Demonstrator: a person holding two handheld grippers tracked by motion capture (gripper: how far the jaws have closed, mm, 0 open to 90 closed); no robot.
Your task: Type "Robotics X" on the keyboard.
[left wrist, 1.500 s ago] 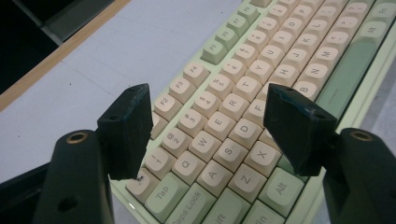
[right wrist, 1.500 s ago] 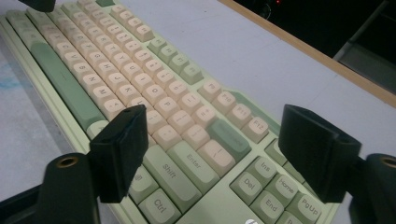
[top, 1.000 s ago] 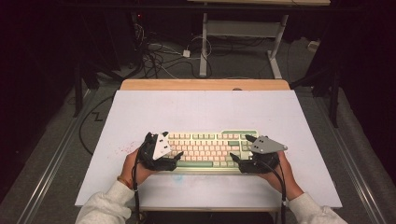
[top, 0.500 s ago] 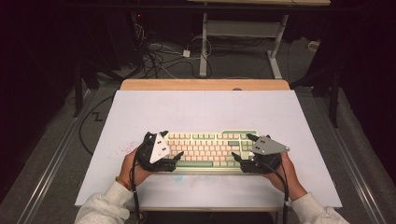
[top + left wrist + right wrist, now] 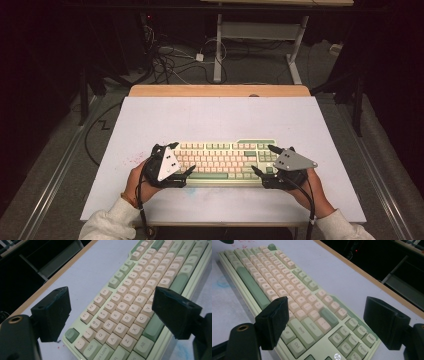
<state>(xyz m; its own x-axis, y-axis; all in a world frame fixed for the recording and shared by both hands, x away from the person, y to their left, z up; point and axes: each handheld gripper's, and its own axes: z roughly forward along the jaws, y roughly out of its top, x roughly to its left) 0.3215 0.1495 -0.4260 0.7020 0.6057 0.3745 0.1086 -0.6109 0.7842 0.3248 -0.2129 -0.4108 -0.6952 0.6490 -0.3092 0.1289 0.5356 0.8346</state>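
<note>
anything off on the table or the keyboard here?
Minor only. The keyboard lies flat and square to the table, no keycap visibly missing. The white surface carries stains: red specks beside the keyboard's left end and a faint blue smear in front of it. Both grippers sit open at its ends.

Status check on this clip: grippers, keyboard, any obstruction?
Left gripper open, straddling the left end of the green-and-cream keyboard. Right gripper open at its right end. Keyboard flat on the white table. Nothing in the way.

The right gripper (image 5: 263,161) slid slightly left along the bench (image 5: 215,115), closing in over the keyboard's (image 5: 225,161) right end.
</note>
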